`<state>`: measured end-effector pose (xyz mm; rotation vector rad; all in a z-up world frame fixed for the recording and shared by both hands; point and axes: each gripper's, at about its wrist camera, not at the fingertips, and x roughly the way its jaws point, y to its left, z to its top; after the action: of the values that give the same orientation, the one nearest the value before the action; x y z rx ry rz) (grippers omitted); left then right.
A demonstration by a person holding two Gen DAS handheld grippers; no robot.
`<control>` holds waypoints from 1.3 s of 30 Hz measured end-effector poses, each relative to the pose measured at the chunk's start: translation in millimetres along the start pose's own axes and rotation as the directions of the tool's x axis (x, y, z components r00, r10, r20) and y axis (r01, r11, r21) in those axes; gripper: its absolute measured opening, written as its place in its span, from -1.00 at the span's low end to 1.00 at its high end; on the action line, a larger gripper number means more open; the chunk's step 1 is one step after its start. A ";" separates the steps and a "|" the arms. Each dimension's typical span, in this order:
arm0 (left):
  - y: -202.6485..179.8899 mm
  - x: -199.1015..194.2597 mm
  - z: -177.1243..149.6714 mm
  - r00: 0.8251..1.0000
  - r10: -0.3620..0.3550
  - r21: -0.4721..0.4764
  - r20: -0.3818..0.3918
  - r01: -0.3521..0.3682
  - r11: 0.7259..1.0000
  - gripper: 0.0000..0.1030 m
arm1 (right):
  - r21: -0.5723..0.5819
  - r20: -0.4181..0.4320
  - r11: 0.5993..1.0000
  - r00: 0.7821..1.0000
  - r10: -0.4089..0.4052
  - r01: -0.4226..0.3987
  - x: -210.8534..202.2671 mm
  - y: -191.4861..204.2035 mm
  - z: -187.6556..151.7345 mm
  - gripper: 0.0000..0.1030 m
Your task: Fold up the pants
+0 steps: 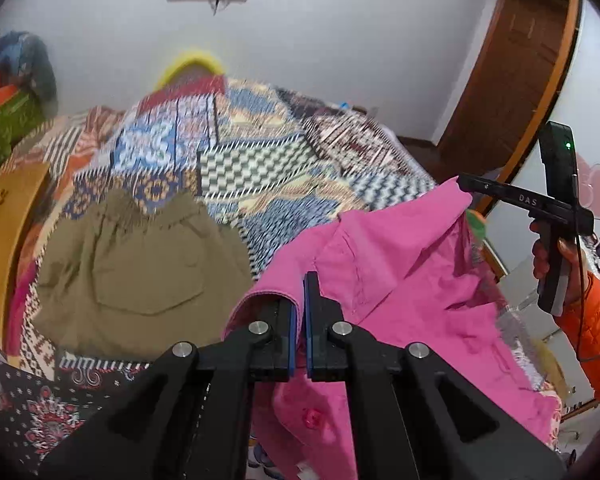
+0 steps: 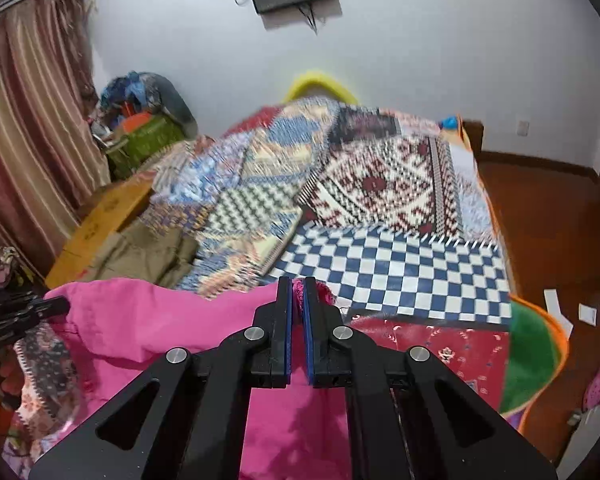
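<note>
The pink pants (image 1: pixel 400 280) hang in the air above the patchwork bed, stretched between my two grippers. My left gripper (image 1: pixel 300 292) is shut on one corner of their edge. My right gripper (image 2: pixel 298 292) is shut on the other corner of the pink pants (image 2: pixel 160 320). In the left wrist view the right gripper (image 1: pixel 466 184) shows at the far right, pinching the cloth. In the right wrist view the left gripper (image 2: pixel 56 304) shows at the left edge.
Olive-brown shorts (image 1: pixel 140 256) lie flat on the patchwork bedspread (image 1: pixel 260 160), also seen at the left in the right wrist view (image 2: pixel 148 248). A wooden board (image 1: pixel 4 240) borders the bed's left. A wooden door (image 1: pixel 512 80) and floor (image 2: pixel 560 220) lie to the right.
</note>
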<state>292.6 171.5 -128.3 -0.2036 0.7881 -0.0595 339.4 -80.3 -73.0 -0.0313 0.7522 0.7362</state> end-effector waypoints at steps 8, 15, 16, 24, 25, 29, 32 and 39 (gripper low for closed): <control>-29.7 -56.9 0.8 0.998 -0.034 0.046 0.047 0.032 0.998 -0.95 | -0.028 0.070 0.999 0.997 0.019 -0.017 -79.7 26.5 -8.1 -0.92; -51.6 -102.7 -28.3 0.998 -0.056 0.064 0.040 0.054 0.996 -0.95 | -0.025 0.079 1.000 0.997 0.007 -0.005 -130.6 42.5 -37.9 -0.92; -54.0 -108.4 -34.0 0.997 -0.063 0.064 0.035 0.061 0.996 -0.95 | -0.019 0.081 1.000 0.997 0.005 -0.004 -137.2 44.2 -43.8 -0.92; -71.9 -140.0 -86.4 0.994 -0.111 0.064 -0.019 0.112 0.992 -0.95 | 0.038 0.055 0.999 0.998 0.010 -0.012 -174.3 52.9 -100.6 -0.92; -73.4 -142.1 -93.3 0.992 -0.120 0.061 -0.030 0.121 0.991 -0.95 | 0.042 0.049 0.999 0.999 0.005 -0.007 -176.7 54.4 -107.8 -0.92; -80.6 -148.9 -121.1 0.987 -0.148 0.047 -0.058 0.151 0.987 -0.95 | 0.087 0.022 0.996 1.000 0.010 -0.012 -182.2 53.9 -134.8 -0.92; -82.0 -148.8 -138.9 0.981 -0.174 0.024 -0.087 0.176 0.984 -0.95 | 0.118 -0.006 0.993 1.000 0.013 -0.012 -182.1 53.3 -155.4 -0.92; -85.6 -146.9 -172.9 0.976 -0.171 0.011 -0.138 0.174 0.985 -0.95 | 0.180 -0.069 0.983 0.998 -0.007 0.019 -177.0 45.6 -199.4 -0.92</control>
<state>68.4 79.1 -127.1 -0.2473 0.9046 -0.2489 101.8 -206.9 -98.9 0.1035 0.8811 0.6547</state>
